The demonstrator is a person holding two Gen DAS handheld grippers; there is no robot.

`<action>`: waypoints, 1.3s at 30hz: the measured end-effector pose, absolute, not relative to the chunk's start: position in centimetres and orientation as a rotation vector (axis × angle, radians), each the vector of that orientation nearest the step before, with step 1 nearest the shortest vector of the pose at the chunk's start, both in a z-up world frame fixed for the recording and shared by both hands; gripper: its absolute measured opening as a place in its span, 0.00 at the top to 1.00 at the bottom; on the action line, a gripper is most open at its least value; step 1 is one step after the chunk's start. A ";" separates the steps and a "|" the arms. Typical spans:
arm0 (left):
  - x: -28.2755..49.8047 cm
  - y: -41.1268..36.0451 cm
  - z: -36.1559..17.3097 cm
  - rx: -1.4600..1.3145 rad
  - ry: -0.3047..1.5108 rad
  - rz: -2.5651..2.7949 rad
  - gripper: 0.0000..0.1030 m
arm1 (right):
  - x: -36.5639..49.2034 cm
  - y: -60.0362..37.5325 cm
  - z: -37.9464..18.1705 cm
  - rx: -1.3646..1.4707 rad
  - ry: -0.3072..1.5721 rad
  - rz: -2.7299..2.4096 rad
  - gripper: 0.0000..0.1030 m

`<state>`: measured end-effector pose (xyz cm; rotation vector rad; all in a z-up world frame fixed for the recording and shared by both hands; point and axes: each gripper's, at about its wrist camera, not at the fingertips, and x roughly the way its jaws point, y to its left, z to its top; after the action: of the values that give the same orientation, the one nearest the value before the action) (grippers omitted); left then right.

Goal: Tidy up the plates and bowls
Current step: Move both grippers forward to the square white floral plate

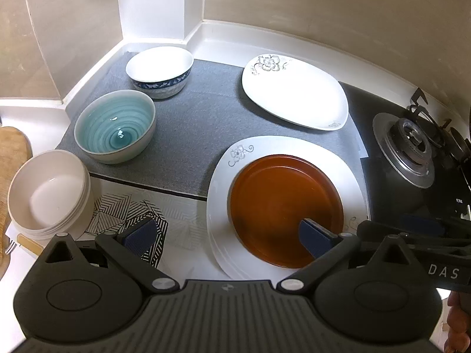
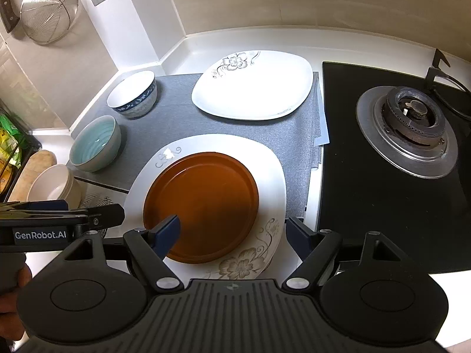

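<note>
Right gripper (image 2: 232, 232) fingers (image 2: 167, 231) spread wide over brown plate (image 2: 203, 203).

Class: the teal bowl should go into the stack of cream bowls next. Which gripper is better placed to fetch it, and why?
Probably the left gripper. It is open, and the teal bowl and cream bowls lie on its side. The right gripper straddles the brown plate.

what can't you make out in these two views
- How many white plates lie under the brown plate: both views, it covers them.
- Count of stacked cream bowls: left wrist view, rims too fine.
- Packets at the left edge: right wrist view, cut off.
</note>
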<state>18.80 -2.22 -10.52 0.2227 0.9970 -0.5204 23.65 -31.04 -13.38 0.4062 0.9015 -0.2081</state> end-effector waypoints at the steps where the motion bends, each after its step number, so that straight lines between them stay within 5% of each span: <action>1: 18.7 -2.2 -10.5 0.224 0.996 -0.520 0.00 | 23.6 -31.0 -13.3 0.405 0.900 -0.208 0.21; 26: 26.9 -8.2 -10.2 0.142 0.931 -0.421 0.00 | 27.6 -39.5 -12.6 0.442 0.648 -0.251 0.20; 39: 36.4 -14.4 -14.6 0.073 1.014 -0.425 0.00 | 35.3 -44.9 -19.5 0.644 0.719 -0.187 0.22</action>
<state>36.44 -14.39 -14.62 0.0726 1.0143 -0.4248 35.26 -44.88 -19.50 0.6439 0.7188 -0.1871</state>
